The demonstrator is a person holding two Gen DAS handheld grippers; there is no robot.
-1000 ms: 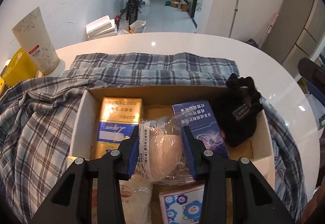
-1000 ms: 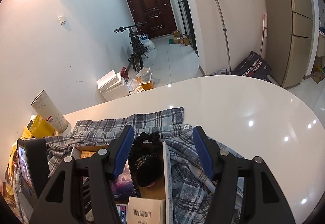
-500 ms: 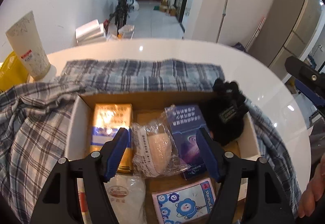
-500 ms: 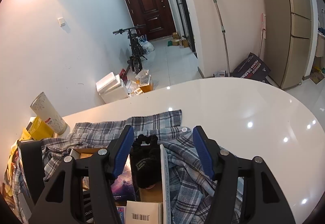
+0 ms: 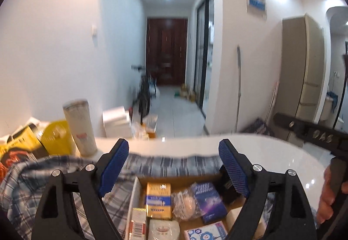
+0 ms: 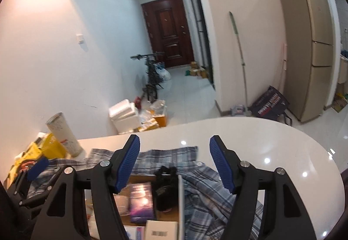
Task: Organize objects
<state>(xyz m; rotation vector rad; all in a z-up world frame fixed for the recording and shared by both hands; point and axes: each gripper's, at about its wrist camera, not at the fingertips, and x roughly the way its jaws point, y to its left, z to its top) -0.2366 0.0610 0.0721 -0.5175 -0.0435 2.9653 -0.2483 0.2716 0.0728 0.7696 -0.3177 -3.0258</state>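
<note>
A cardboard box (image 5: 174, 180) sits on a plaid shirt (image 5: 26, 183) on the white table (image 5: 271, 153). Inside lie a gold packet (image 5: 158, 199), a clear bag with a beige ball (image 5: 186, 204), a purple box (image 5: 208, 198), a white pouch (image 5: 164, 229) and a black furry item (image 6: 166, 187). My left gripper (image 5: 173, 166) hangs above the box, its jaws opening wide, nothing between them. My right gripper (image 6: 175, 163) hovers over the box's right wall (image 6: 181, 203), its jaws opening, nothing between them either. A hand (image 5: 328, 198) holds the right gripper.
A tall white cup (image 5: 79, 129) and yellow bags (image 5: 54, 137) stand at the table's back left. Beyond the table are a bicycle (image 6: 152, 79), foam boxes (image 6: 125, 116), a broom (image 6: 238, 52) and a fridge (image 6: 308, 44).
My left gripper let go of the clear bag with the beige ball, opened wide, rose and tilted up toward the hallway. The right gripper lifted a little and opened slightly.
</note>
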